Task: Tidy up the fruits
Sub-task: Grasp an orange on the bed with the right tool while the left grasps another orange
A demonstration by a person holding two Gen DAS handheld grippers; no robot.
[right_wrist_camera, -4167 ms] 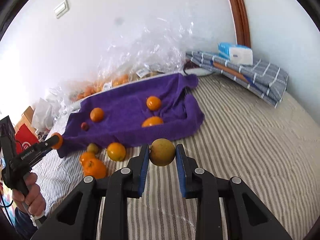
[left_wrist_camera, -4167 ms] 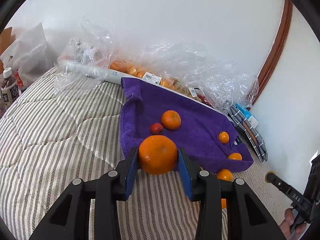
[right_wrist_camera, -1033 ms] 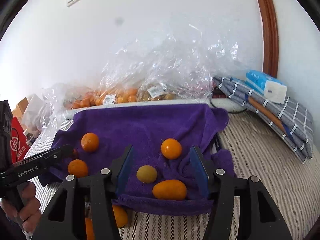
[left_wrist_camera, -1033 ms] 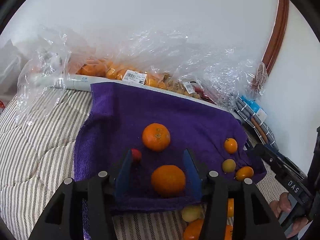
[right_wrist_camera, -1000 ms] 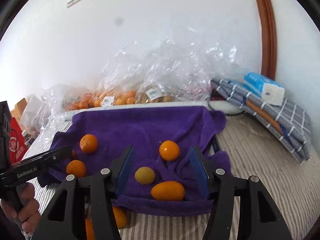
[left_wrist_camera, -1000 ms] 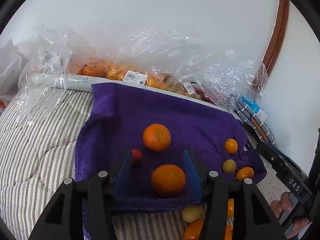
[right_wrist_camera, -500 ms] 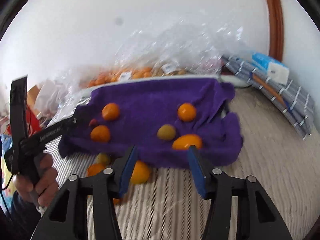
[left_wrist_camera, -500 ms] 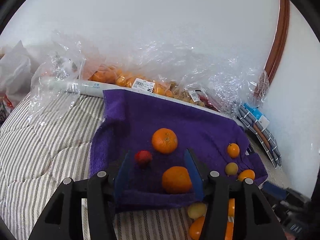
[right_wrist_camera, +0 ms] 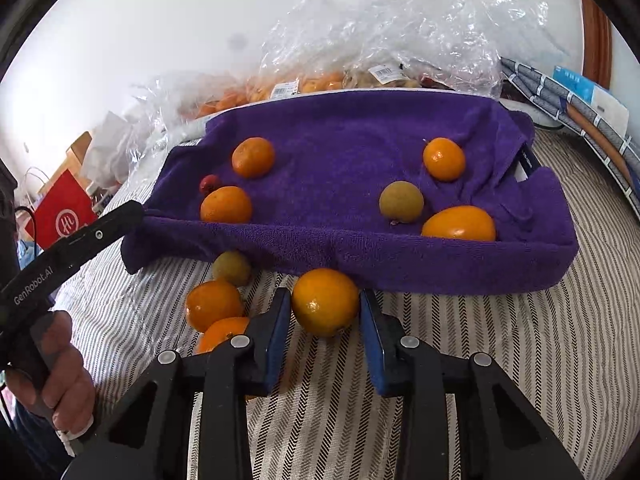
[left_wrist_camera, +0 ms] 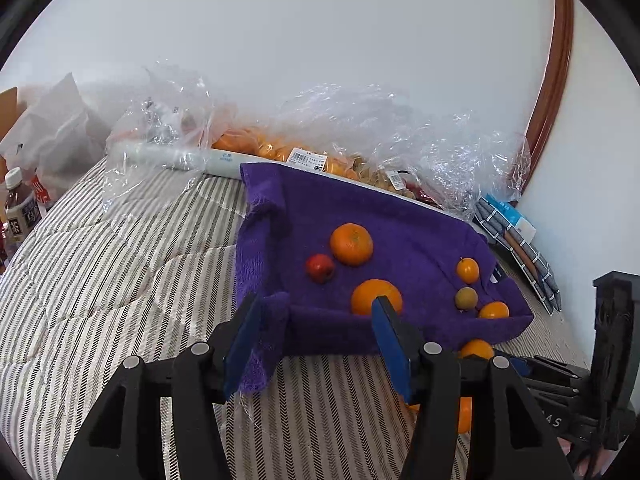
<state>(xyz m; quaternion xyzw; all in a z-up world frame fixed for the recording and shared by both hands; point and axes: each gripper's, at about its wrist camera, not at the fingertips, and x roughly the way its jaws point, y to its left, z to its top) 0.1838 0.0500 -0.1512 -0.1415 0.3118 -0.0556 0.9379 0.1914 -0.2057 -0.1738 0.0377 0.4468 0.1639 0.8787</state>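
Striped bed cover [right_wrist_camera: 520, 360] under everything, beneath and to both sides of the fingers.

Purple towel [right_wrist_camera: 360, 128] spread on the bed just beyond both pairs of fingers, its near edge rolled up into a ridge. Clear plastic bags [right_wrist_camera: 380, 20] of more fruit behind the towel, against the wall.

Right gripper [right_wrist_camera: 325, 322]: blue fingers [right_wrist_camera: 276, 336] have just been closing, narrow now, flanking a yellow-orange citrus [right_wrist_camera: 325, 302] on the bed just short of the towel's edge — pads at its sides, contact looks made, fruit not lifted.

Left gripper [left_wrist_camera: 316, 344]: fingers [left_wrist_camera: 386, 330] moderately wide, nothing between them but the towel's near edge; has been opening slightly.

On the towel beyond the right fingers: oval orange fruit [right_wrist_camera: 459, 223], two round oranges [right_wrist_camera: 226, 204] at far left, small orange [right_wrist_camera: 444, 159], greenish-brown fruit [right_wrist_camera: 401, 201], small red fruit [right_wrist_camera: 210, 183].

Left of the right fingers on the bed — two more oranges [right_wrist_camera: 214, 306] and a second greenish fruit [right_wrist_camera: 232, 268], loose, off the towel.

Person's hand [right_wrist_camera: 60, 376] at far left on the left gripper's handle.
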